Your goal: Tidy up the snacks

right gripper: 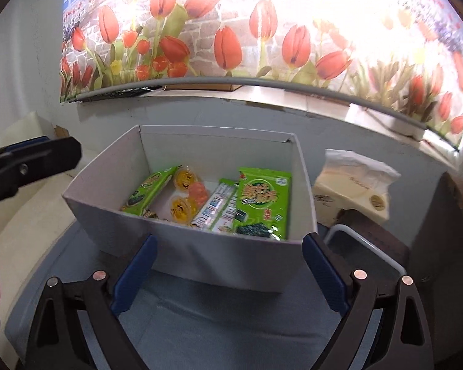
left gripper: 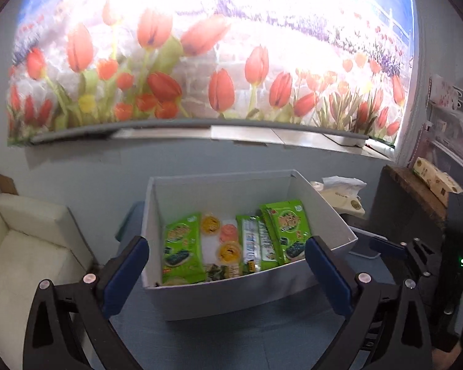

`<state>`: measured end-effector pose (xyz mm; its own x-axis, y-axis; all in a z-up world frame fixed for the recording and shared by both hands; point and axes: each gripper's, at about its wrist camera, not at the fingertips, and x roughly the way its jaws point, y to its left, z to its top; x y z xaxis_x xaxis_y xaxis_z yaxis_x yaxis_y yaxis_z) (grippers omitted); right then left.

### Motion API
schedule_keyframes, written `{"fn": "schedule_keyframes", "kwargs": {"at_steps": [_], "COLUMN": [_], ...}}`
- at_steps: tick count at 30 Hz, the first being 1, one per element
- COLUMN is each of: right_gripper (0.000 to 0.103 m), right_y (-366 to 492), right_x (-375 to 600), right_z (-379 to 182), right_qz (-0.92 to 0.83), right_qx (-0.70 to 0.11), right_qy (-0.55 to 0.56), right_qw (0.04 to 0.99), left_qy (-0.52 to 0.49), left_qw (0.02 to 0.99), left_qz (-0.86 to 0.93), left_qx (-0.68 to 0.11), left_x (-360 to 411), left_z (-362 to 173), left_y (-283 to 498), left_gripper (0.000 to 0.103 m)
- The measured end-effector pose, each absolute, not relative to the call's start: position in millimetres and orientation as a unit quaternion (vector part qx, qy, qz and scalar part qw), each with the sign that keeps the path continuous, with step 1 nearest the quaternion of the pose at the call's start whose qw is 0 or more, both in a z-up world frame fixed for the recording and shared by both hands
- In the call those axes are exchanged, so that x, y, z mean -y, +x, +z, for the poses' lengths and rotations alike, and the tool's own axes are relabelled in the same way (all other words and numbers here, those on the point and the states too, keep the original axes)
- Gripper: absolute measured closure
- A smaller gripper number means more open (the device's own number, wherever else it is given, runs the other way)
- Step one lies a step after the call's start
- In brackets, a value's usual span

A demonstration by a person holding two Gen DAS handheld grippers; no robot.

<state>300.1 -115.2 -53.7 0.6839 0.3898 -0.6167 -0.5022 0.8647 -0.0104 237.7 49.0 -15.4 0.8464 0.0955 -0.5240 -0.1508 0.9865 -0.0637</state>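
Observation:
A white cardboard box (left gripper: 228, 299) (right gripper: 114, 182) stands on the blue table. Inside lie green seaweed snack packs (left gripper: 182, 246) (right gripper: 262, 206), yellow jelly cups (left gripper: 230, 252) (right gripper: 182, 208), a pink jelly cup (left gripper: 228, 231) (right gripper: 199, 191) and white-green wafer packs (left gripper: 253, 243) (right gripper: 216, 209). My left gripper (left gripper: 227, 265) is open and empty, its fingers on either side of the box's near wall. My right gripper (right gripper: 228, 262) is open and empty in front of the box. The left gripper also shows at the left edge of the right wrist view (right gripper: 31, 160).
A tissue box (right gripper: 352, 185) (left gripper: 342, 194) stands right of the box, on a dark stool. A cream sofa (left gripper: 24, 240) is at the left. A tulip mural (right gripper: 262, 30) covers the wall behind. A wooden shelf with a carton (left gripper: 435, 178) is at the right.

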Motion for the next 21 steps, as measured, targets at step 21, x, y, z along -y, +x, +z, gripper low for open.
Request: {"fn": "schedule_keyframes", "kwargs": {"at_steps": [21], "right_gripper": [0.005], "right_y": [127], "right_x": [205], "right_z": [6], "right_qz": [0.257], "right_qx": [-0.272], "right_qy": [0.006], "right_qw": [0.927], "left_qy": [-0.058], "left_qw": [0.96], "left_qz": [0.073], "left_qx": [-0.263], "left_x": [1], "left_z": [16], "left_y": [60], "left_gripper": [0.0]}}
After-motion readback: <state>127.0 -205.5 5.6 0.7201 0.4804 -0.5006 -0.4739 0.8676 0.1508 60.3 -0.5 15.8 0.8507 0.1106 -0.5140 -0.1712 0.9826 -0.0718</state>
